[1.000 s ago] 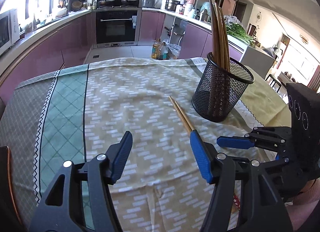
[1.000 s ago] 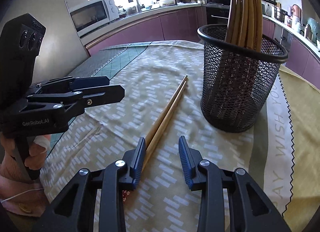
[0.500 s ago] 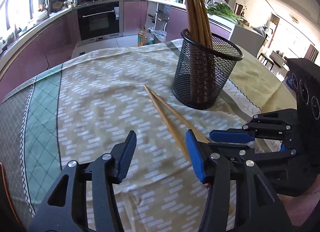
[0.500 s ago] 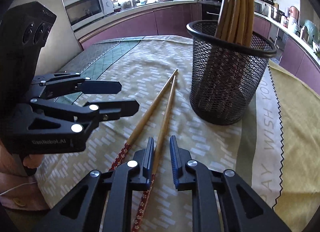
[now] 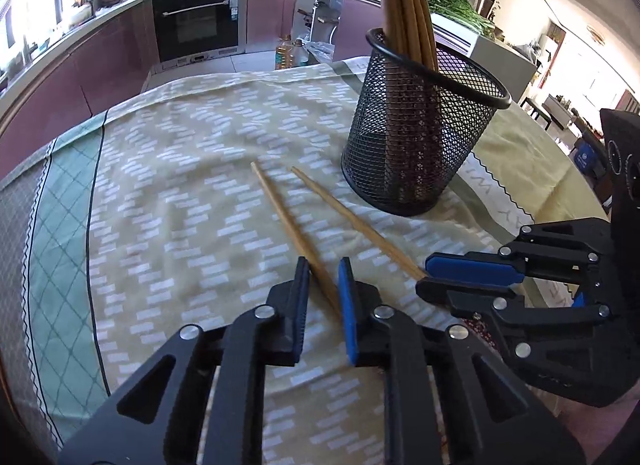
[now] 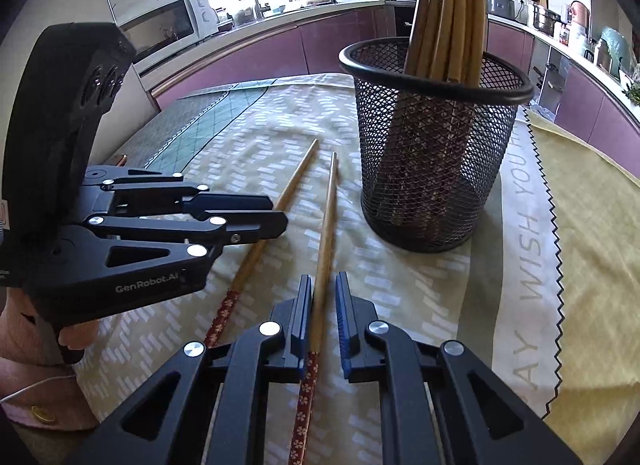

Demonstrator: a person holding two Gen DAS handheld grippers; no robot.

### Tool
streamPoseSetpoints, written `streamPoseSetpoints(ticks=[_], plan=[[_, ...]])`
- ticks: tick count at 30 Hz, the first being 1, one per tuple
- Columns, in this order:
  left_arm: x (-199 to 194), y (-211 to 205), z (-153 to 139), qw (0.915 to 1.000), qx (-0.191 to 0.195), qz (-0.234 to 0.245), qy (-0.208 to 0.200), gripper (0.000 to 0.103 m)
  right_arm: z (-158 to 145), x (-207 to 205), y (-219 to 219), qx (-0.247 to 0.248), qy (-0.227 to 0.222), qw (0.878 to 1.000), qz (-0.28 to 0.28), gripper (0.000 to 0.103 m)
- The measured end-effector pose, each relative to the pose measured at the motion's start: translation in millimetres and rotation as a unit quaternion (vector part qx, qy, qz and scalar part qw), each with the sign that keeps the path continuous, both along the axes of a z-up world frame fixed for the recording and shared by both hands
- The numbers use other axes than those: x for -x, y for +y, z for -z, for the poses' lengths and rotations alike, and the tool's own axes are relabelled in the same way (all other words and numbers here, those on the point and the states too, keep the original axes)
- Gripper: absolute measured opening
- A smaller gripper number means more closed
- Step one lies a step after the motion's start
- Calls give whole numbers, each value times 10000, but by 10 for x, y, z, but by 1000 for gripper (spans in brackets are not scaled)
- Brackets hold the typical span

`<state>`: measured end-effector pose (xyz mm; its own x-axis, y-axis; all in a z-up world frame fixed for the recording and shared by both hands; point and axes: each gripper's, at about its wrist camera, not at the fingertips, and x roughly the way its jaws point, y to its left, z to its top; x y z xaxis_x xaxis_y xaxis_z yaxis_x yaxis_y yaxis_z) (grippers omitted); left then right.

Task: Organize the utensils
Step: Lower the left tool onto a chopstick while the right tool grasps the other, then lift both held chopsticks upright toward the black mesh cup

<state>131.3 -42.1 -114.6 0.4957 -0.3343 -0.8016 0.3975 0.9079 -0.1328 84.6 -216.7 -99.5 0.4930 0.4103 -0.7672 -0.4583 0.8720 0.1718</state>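
Note:
Two bamboo chopsticks with red patterned ends lie on the tablecloth, splayed apart. My left gripper has narrowed around the left chopstick, a small gap still showing at the pads. My right gripper is shut on the right chopstick, which looks blurred and lifted slightly. A black mesh holder with several bamboo chopsticks stands upright just beyond; it also shows in the right wrist view. The right gripper shows in the left wrist view, the left gripper in the right wrist view.
The table carries a beige patterned cloth with a green checked band on the left. Its yellow zigzag edge is to the right of the holder. Kitchen counters and an oven stand behind.
Both grippers have closed in: the left narrowed from wide open around the left chopstick, the right shut on the right chopstick. The two chopsticks have spread apart.

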Motion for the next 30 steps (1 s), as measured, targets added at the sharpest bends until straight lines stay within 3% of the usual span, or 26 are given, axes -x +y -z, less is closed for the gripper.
streamPoseSetpoints(ticks=[10, 14, 22, 30], plan=[[63, 43, 19, 10000, -40, -53, -6, 13, 18, -166, 174, 81, -113, 9999, 45, 12], [15, 26, 28, 9999, -41, -95, -5, 12, 23, -205, 149, -57, -57, 9999, 126, 6], [41, 48, 13, 9997, 110, -238, -21, 8, -14, -143, -32, -537, 35, 9984, 180, 6], [98, 45, -2, 9998, 93, -193, -42, 8, -23, -100, 8, -544, 136, 9984, -31, 6]])
